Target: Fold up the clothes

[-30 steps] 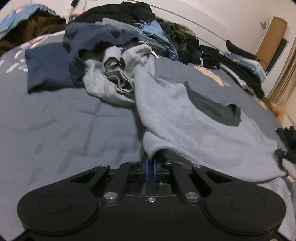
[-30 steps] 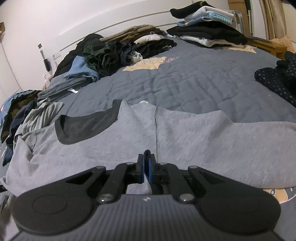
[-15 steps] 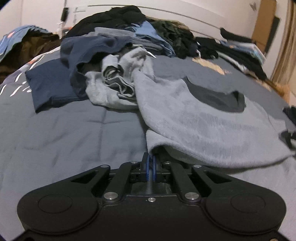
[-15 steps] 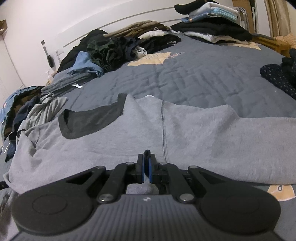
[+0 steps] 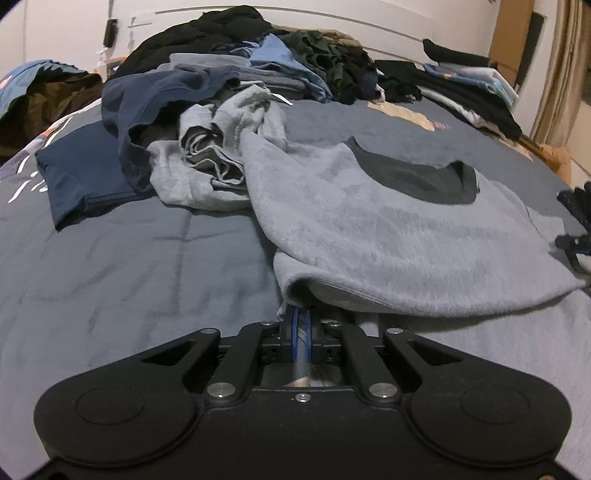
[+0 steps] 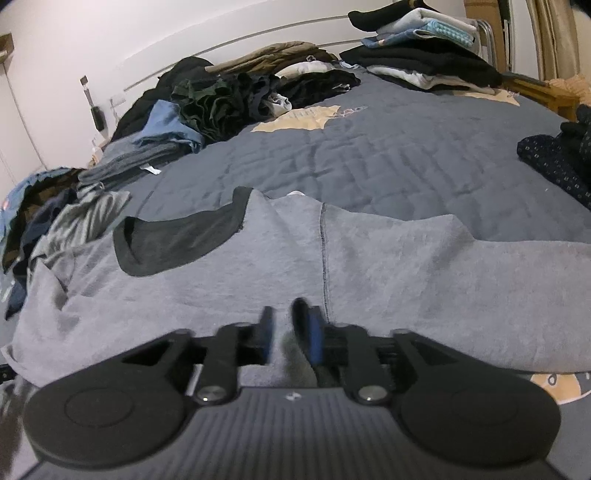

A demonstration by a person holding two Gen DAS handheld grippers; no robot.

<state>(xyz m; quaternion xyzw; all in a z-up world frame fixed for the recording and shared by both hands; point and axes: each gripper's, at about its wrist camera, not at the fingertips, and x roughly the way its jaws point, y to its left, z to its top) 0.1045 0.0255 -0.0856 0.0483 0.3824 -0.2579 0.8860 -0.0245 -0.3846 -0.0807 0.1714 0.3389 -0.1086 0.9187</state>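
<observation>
A blue-grey quilted bedspread (image 6: 406,155) carries heaps of unfolded clothes (image 5: 229,74) along its far edge. A grey sweatshirt (image 6: 388,266) with a dark collar lies spread across its near part. The left gripper (image 5: 301,325) pinches the sweatshirt's hem between narrow blue pads, while the right gripper (image 6: 286,332) stands parted over the cloth, gripping nothing.

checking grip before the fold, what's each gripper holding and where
Left gripper pinches the grey sweatshirt at its hem edge; right gripper is open, holding nothing.

white wall (image 6: 110,33), blue quilted bed (image 6: 388,155)
</observation>
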